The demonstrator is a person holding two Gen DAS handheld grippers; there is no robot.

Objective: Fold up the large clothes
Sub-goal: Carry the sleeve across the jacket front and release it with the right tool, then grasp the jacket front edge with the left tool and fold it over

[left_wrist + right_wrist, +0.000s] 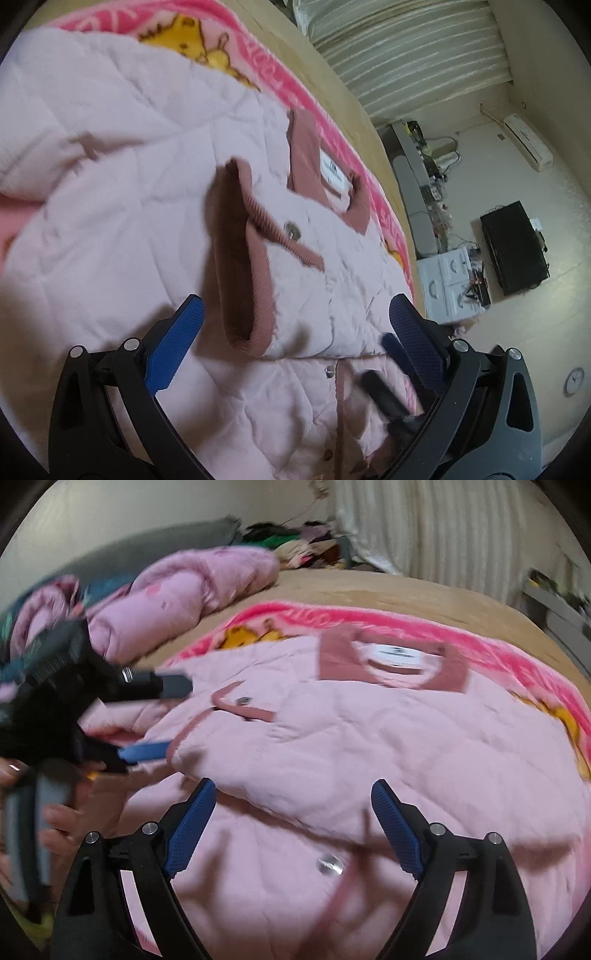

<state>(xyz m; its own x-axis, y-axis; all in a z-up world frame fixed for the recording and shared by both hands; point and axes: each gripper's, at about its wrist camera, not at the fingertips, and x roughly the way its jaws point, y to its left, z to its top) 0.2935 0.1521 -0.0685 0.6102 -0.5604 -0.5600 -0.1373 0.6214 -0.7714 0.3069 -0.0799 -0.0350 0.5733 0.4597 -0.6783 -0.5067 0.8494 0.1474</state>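
Observation:
A pale pink quilted jacket [129, 184] [369, 757] lies spread on a bed, its dusty-rose collar with a white label [334, 177] [395, 653] at the far side. One sleeve is folded across the body, and its rose cuff [258, 258] [240, 710] lies on top. My left gripper [295, 317] [166, 720] is open just short of that cuff, its pads touching nothing. My right gripper [293, 790] is open over the jacket's front near a metal snap [330, 864], with only flat cloth below it.
Under the jacket lies a bright pink cartoon blanket [332, 616] on a tan bedspread [369, 590]. A rolled pink duvet [184, 590] and a clothes pile [295, 542] sit at the far end. A hand [62, 827] holds the left gripper. Beyond the bed edge stands a black box [513, 247].

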